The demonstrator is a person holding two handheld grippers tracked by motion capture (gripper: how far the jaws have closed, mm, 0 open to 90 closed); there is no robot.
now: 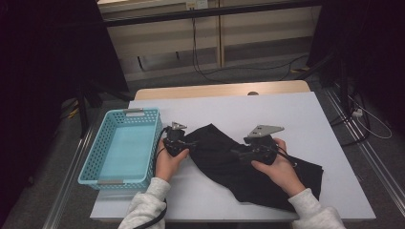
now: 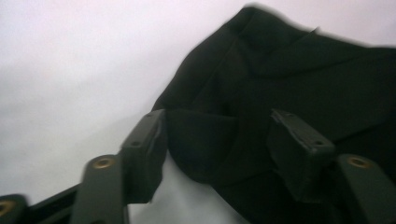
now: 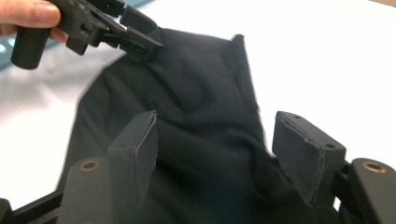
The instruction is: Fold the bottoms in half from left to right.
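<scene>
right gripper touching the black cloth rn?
Cannot tell. In the right gripper view the right gripper has its jaws spread with the black cloth between them, but contact isn't plain.

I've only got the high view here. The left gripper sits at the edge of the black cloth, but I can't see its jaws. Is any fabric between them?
Observer: Yes. In the left gripper view a rounded fold of the black cloth lies between the jaws of the left gripper, and the pads stand apart from it.
Operator: And the right one?
Observer: The right gripper has its jaws spread wide over bunched cloth, gripping nothing.
Operator: Is the fabric flat there?
Observer: No, the right gripper view shows ridges and wrinkles running under the jaws.
</scene>
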